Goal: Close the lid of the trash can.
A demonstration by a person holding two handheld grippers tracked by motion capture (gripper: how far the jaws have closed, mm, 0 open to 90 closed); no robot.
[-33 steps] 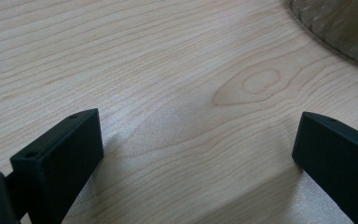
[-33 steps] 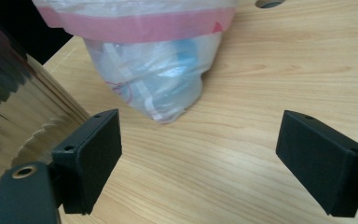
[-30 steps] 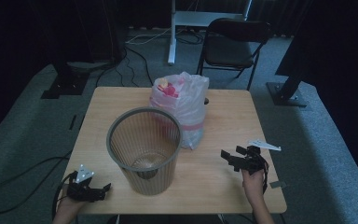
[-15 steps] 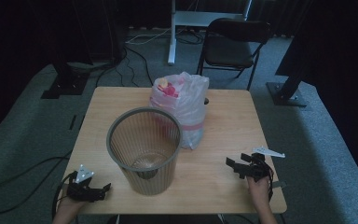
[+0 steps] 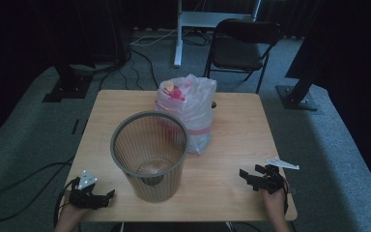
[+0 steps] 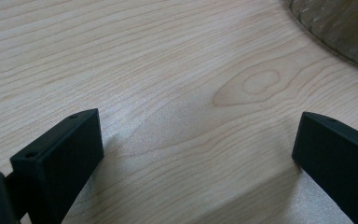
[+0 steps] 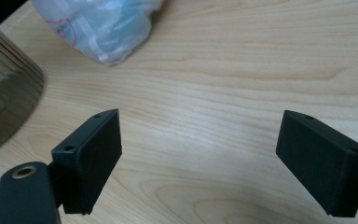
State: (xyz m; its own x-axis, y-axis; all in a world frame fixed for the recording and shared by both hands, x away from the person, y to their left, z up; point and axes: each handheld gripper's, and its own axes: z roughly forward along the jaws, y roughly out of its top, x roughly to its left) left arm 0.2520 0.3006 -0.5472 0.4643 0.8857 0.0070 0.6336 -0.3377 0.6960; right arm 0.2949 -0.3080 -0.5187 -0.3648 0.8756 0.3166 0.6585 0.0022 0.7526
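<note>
The left gripper (image 5: 107, 195) rests at the near left corner of the wooden table (image 5: 241, 121), held by the person's left hand (image 5: 70, 217). Its jaws stand wide apart over bare wood, with nothing between them. The right gripper (image 5: 247, 175) sits low at the near right edge in the person's right hand (image 5: 273, 200). Its jaws are likewise spread wide and grip nothing.

Between the two grippers, slightly farther in, the grey mesh wastebasket (image 5: 149, 154) stands upright on the table, apart from both. Directly behind it, touching its far rim in the high view, sits the translucent plastic bag (image 5: 191, 108), filled with pink and white contents. A black folding chair (image 5: 241, 46) stands on the floor beyond the table.
</note>
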